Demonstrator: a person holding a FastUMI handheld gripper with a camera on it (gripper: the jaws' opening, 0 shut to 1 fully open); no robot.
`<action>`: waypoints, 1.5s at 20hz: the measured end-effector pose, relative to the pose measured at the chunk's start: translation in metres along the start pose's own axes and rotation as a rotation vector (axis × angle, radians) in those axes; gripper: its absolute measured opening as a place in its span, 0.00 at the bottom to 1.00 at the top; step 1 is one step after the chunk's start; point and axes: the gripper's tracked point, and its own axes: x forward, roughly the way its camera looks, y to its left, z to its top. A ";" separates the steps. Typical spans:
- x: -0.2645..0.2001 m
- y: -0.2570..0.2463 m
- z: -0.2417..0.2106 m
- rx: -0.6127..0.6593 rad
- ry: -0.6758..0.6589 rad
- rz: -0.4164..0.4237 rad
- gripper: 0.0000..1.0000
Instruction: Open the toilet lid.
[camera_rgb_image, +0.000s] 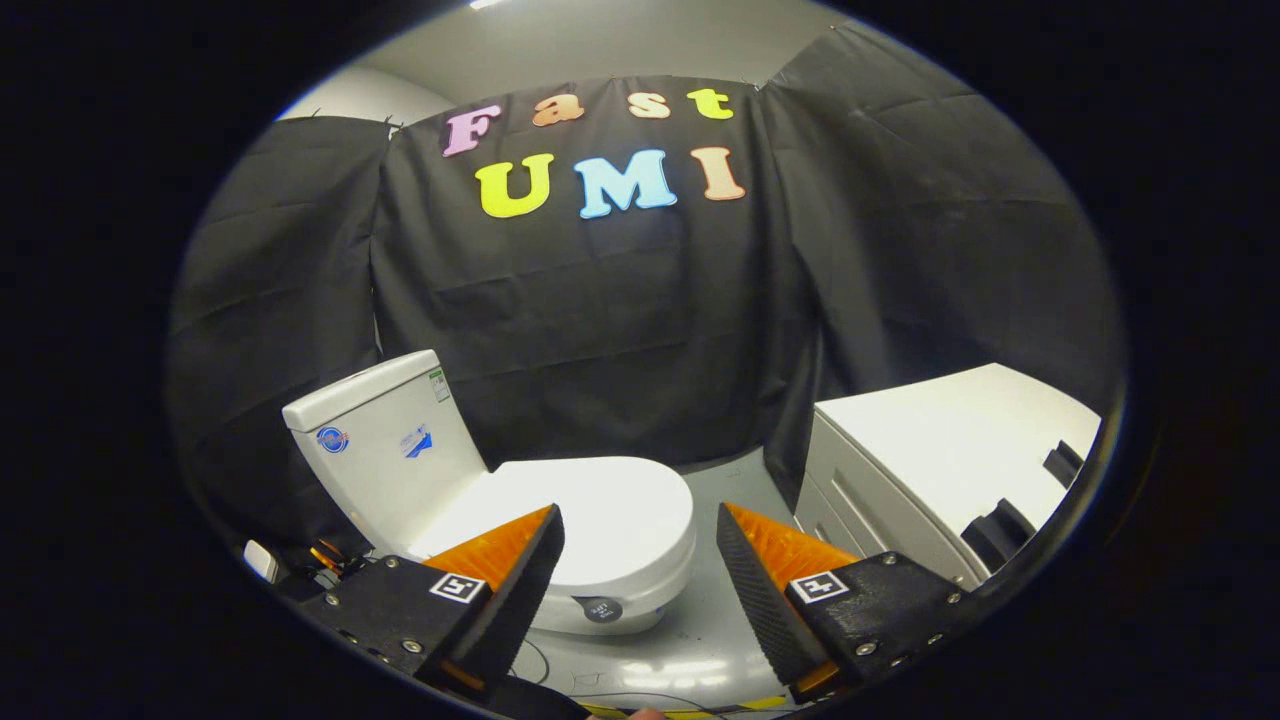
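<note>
A black cloth wall (620, 330) backs the booth, with a grey floor (700, 640) below it. To the right stands a white cabinet (950, 450) carrying 2 dark handles on its near edge. Left of centre is the white toilet (520, 510), its tank (385, 440) angled toward the wall and bearing 2 small stickers. The toilet lid (610, 515) lies flat and closed on the bowl, just ahead of the gripper (640, 535) and slightly to the left finger's side; a small round dark tag (602, 609) sits on the bowl front below the lid rim. The gripper is spread wide with nothing between its 2 fingers, and it is apart from the lid. The task appears not yet begun. Likely risks: the lid's smooth, rounded rim offers little purchase, so a finger could slide off; catching the seat together with the lid would lift both; a lid released before it passes upright would fall shut. The seam between lid and seat is hard to make out, the hinge is hidden behind the lid, and the small items on the floor beside the tank are too dim to identify.
</note>
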 end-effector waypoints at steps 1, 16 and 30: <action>0.004 0.007 -0.005 0.028 0.001 0.025 0.95; 0.064 0.039 -0.114 0.414 0.101 0.041 0.96; 0.108 0.012 -0.200 0.921 0.082 -0.079 0.94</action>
